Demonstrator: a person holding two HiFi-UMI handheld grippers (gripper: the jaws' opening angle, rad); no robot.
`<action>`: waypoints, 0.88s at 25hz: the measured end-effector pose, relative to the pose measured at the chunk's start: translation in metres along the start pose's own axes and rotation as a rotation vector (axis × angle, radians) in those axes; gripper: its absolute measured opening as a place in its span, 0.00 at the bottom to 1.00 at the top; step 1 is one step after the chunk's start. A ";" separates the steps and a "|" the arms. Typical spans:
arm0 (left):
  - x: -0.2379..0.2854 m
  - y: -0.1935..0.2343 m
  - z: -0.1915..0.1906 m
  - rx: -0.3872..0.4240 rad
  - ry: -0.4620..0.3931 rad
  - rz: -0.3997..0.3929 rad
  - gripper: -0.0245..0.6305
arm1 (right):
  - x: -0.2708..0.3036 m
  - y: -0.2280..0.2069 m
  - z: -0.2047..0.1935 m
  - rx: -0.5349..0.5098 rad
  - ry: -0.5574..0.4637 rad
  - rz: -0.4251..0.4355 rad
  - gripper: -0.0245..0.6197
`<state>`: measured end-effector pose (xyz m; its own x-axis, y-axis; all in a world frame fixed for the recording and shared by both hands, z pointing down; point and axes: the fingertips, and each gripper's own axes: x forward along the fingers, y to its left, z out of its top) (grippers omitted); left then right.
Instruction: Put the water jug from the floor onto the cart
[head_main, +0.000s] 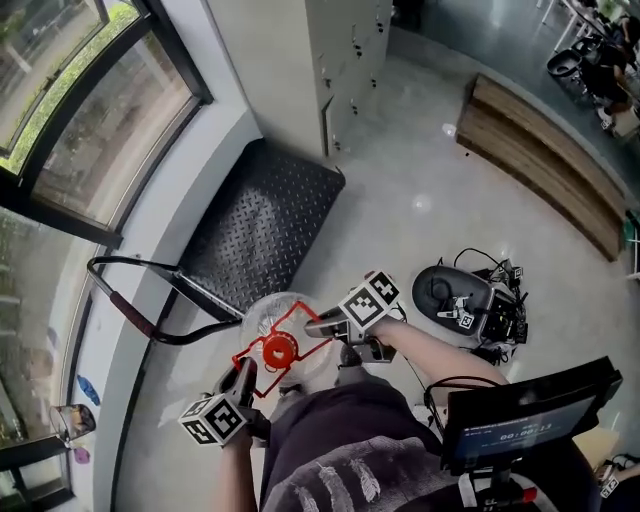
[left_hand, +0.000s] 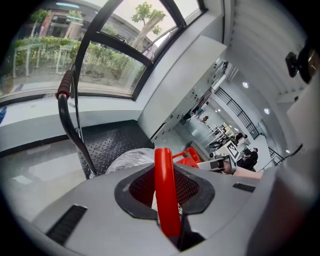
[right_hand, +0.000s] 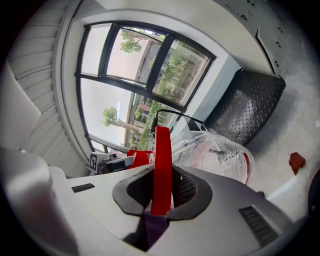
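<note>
A: Between the jaws, each side?
B: Left gripper (head_main: 246, 371), right gripper (head_main: 319, 325): both clamped on red handle (right_hand: 161, 170) of water jug (head_main: 273, 309).
A: Jug location?
B: Held above floor (head_main: 420, 220), at cart (head_main: 265, 225) handle end, not on deck.

Water jug (head_main: 275, 318) before cart (head_main: 265, 225), apparently off floor (head_main: 420, 200)

The clear water jug (head_main: 268, 312) hangs above the floor between left gripper (head_main: 244, 372) and right gripper (head_main: 318, 325), both clamped on its red handle (head_main: 278, 350), near the cart (head_main: 265, 225), whose push bar (head_main: 125, 300) stands left.
</note>
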<state>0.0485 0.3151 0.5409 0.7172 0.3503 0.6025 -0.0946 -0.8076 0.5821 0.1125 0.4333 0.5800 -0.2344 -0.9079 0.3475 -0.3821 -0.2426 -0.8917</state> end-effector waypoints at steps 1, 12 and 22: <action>0.004 -0.006 0.007 0.000 -0.007 -0.008 0.11 | -0.006 0.000 0.009 -0.014 0.000 -0.004 0.11; 0.049 -0.007 0.035 -0.029 -0.028 -0.068 0.11 | -0.020 -0.024 0.055 -0.060 0.006 -0.085 0.11; 0.065 0.026 0.075 -0.110 -0.030 -0.104 0.11 | 0.003 -0.024 0.108 0.008 0.007 -0.141 0.11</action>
<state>0.1450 0.2810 0.5543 0.7470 0.4141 0.5202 -0.0927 -0.7099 0.6982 0.2174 0.3995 0.5717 -0.1848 -0.8624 0.4714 -0.4042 -0.3705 -0.8363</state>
